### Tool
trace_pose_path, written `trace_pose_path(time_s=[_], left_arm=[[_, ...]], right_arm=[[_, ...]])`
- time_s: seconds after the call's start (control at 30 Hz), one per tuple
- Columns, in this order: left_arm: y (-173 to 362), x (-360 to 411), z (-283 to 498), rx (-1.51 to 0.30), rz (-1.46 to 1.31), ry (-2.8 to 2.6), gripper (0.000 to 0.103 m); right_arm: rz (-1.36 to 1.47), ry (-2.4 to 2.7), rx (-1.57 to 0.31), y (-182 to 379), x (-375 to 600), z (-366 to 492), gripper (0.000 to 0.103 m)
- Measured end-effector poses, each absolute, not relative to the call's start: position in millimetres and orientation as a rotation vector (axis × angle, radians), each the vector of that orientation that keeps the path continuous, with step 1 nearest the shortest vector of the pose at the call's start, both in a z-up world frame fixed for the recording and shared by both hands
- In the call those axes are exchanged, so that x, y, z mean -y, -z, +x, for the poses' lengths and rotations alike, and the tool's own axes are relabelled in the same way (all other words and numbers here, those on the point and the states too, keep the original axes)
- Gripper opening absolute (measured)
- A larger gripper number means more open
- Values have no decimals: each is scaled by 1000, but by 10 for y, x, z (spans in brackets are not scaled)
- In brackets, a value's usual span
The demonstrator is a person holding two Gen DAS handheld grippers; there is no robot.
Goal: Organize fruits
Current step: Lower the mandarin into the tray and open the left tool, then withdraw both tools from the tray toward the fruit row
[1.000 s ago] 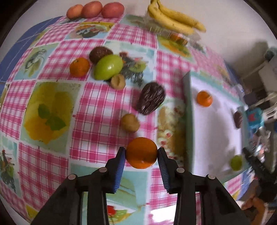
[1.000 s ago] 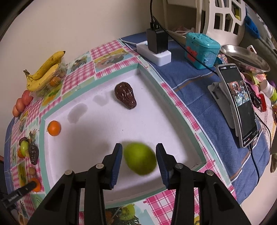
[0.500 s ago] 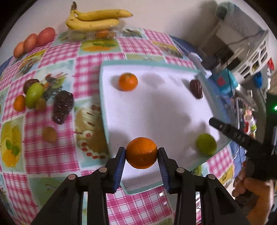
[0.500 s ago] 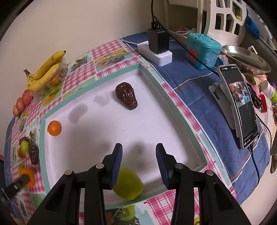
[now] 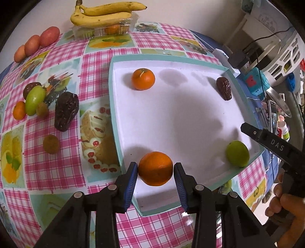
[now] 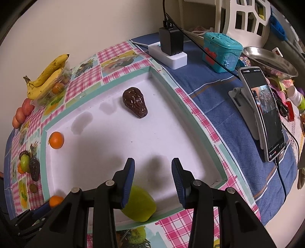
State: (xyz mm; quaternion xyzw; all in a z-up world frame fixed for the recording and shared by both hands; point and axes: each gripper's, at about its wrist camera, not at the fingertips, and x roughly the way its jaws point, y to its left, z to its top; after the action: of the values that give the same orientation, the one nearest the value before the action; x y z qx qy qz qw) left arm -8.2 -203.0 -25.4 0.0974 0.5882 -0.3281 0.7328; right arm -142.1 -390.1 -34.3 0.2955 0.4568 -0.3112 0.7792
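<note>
My left gripper [image 5: 155, 174] is shut on an orange [image 5: 155, 168] and holds it over the near left corner of the white tray [image 5: 190, 122]. In the tray lie a second orange [image 5: 143, 79], a dark brown fruit [image 5: 224, 91] and a green fruit [image 5: 237, 153]. My right gripper [image 6: 153, 176] is open and empty above the tray [image 6: 106, 145]; the green fruit [image 6: 139, 204] lies just below its left finger. The held orange [image 6: 55, 200] shows at the tray's left corner in the right wrist view.
Loose fruits lie left of the tray on the checked cloth: a green one [image 5: 35, 100], a dark one [image 5: 66, 111], a small orange [image 5: 19, 110] and brown ones [image 5: 50, 144]. Bananas [image 5: 103, 14] at the back. A phone on a stand [image 6: 264, 112], power strip [image 6: 167, 55] to the right.
My left gripper has carried the orange from the cloth to over the tray's near left corner. My right gripper let go of the green fruit, which now lies in the tray.
</note>
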Motion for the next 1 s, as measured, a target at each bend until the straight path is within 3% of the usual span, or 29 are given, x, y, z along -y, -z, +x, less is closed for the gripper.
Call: trace_pose_path(time_s=[0.1,0.33,0.4,0.53,0.6,0.67,0.83,1.0], left_arm=[[189,1991,-75,-1281,190,734,51],[18,1785,48,-1264,117,697,54],[-14,1704,113,-1250,99,650,65],[-49,1376,335,-1216,83,470,75],[-40,1236,419,-1203,82,387,93],[-39,1042,524,-1182,72,286,103],[-73,704,672,-1145,36,176,103],[-110,452,769,-1118,2,107,103]], right_arm=[[640,675,-987,344,3900,-1424,42],[636,681,-990,345,3907,-1441,42],[632,684,-991,340,3900,-1442,42],[621,685,-994,332,3889,-1432,42],[614,685,-998,335,3885,-1421,42],[604,685,-1003,342,3870,-1403,42],[572,678,-1014,348,3823,-1346,47],[533,663,-1026,349,3738,-1277,67]])
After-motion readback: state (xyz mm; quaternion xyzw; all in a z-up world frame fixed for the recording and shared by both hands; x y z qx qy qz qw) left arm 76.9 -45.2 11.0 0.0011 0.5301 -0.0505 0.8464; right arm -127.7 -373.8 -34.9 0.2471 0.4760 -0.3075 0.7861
